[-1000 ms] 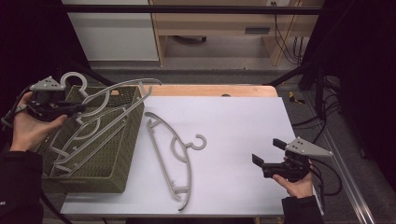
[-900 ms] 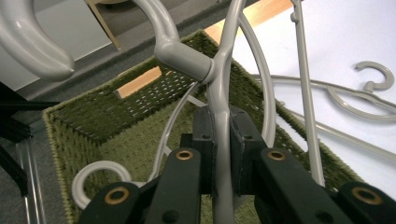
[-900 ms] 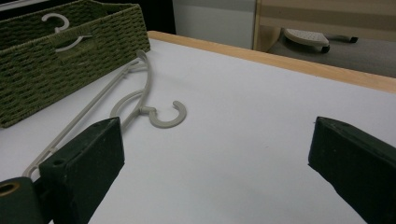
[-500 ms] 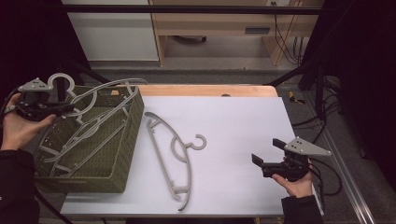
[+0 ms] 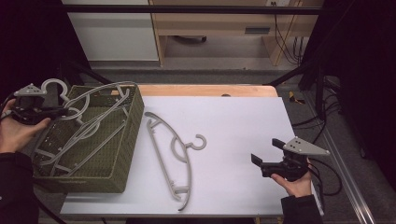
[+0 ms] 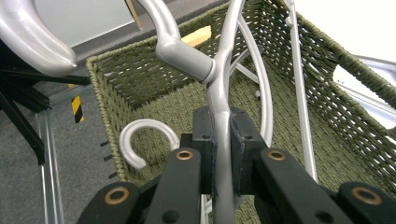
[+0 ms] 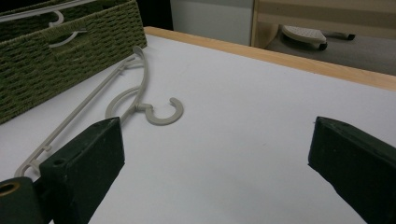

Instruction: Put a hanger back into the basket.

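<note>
Left gripper (image 6: 223, 154) clamps a silver-grey plastic hanger (image 6: 219, 100) over the woven olive-green basket (image 5: 122, 140) at 9 o'clock; its lower end is cut off. Right gripper (image 7: 217, 154), jaws wide apart, hovers at 4 o'clock. Beige plastic hanger (image 5: 173, 156) lies flat mid-table.

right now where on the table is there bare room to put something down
The white tabletop is bare between the grey plastic hanger lying flat and the open right gripper, and along the far wooden edge. The left side is crowded: the green woven basket holds hangers, one clamped in the left gripper.
</note>
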`<state>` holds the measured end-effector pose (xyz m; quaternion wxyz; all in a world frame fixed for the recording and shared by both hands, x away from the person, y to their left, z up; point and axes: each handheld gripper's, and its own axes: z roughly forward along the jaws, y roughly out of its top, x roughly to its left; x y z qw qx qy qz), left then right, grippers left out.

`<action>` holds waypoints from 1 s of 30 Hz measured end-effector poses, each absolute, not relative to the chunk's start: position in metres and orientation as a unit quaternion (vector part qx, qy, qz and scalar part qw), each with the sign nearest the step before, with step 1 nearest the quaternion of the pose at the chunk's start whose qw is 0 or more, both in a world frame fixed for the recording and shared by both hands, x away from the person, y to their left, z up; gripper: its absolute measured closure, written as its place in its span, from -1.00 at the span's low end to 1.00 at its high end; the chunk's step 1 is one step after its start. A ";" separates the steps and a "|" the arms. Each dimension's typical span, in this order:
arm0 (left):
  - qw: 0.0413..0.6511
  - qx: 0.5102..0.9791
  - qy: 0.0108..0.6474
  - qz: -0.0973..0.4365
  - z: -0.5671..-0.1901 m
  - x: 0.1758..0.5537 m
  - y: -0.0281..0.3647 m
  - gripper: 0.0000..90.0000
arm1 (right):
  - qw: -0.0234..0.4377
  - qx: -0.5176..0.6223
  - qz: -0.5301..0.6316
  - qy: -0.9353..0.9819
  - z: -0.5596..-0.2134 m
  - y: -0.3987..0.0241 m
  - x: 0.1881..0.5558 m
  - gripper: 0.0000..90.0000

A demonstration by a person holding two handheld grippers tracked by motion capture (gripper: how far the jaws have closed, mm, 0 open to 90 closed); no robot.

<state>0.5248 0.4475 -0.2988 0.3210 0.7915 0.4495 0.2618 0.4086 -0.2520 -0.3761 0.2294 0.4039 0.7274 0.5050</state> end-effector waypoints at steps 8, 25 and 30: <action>0.306 0.798 0.447 0.262 -0.299 0.527 0.450 0.83 | 0.230 0.403 0.504 0.728 -0.376 -0.252 0.409 -0.91; 0.289 0.792 0.462 0.275 -0.313 0.532 0.455 0.83 | 0.227 0.404 0.502 0.730 -0.378 -0.250 0.410 -0.91; 0.293 0.793 0.467 0.259 -0.328 0.534 0.453 0.83 | 0.225 0.406 0.502 0.730 -0.378 -0.249 0.411 -0.91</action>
